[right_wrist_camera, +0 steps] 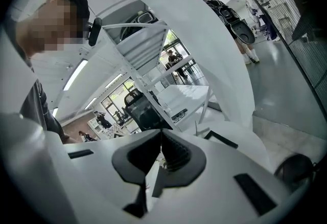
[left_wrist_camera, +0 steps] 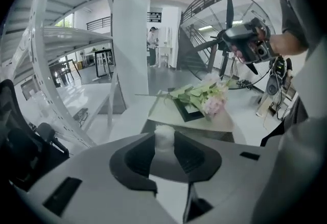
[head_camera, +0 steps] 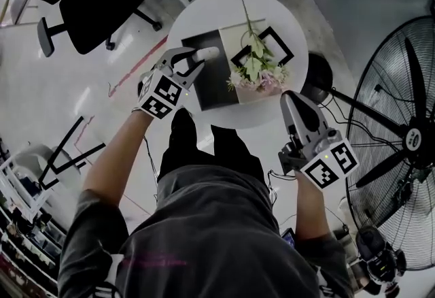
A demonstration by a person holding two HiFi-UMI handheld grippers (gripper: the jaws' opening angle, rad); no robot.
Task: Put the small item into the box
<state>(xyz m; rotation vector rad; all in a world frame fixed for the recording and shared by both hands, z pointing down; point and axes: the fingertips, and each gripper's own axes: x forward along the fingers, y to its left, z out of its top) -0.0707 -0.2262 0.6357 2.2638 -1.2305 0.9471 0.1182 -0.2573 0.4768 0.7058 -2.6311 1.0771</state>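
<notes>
White small item gripped in left gripper jaws over box; right gripper jaws closed.

Dim, washed-out light fills the head view. Gripper views bulge, corners black; the small item blurs.

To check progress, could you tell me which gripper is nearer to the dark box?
Left. The left gripper holds the small white item over the dark box; the right gripper is clear of it, off its right side.
</notes>
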